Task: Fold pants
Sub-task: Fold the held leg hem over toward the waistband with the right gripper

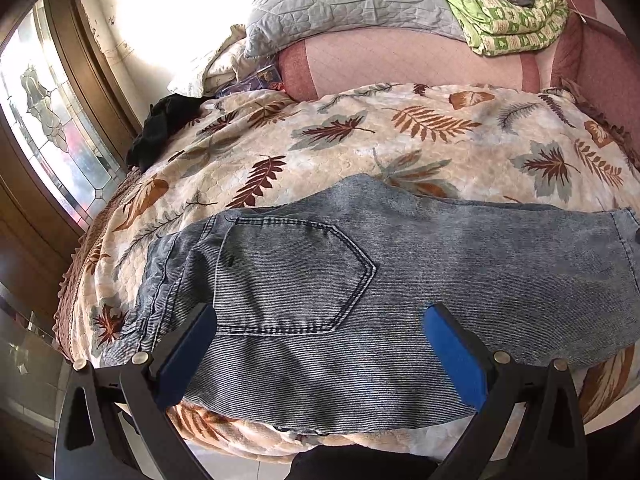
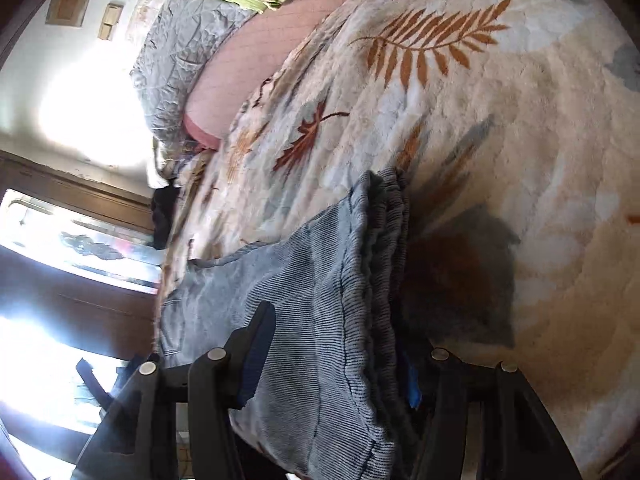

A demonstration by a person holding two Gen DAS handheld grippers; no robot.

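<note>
Denim pants (image 1: 320,280) lay between the left gripper's (image 1: 320,344) wide jaws while the right gripper (image 2: 336,364) straddled their hem, grip uncertain, so folding probably awaited a firm pinch.

Both wrist views close above pants (image 1: 360,280)

Pants (image 1: 400,264): grey-blue washed denim, fine ribbed texture, dark-stitched back pocket facing up. Laid flat across near edge of bed, waistband at left. In right wrist view, stacked hem layers (image 2: 384,280) partly raised.
</note>
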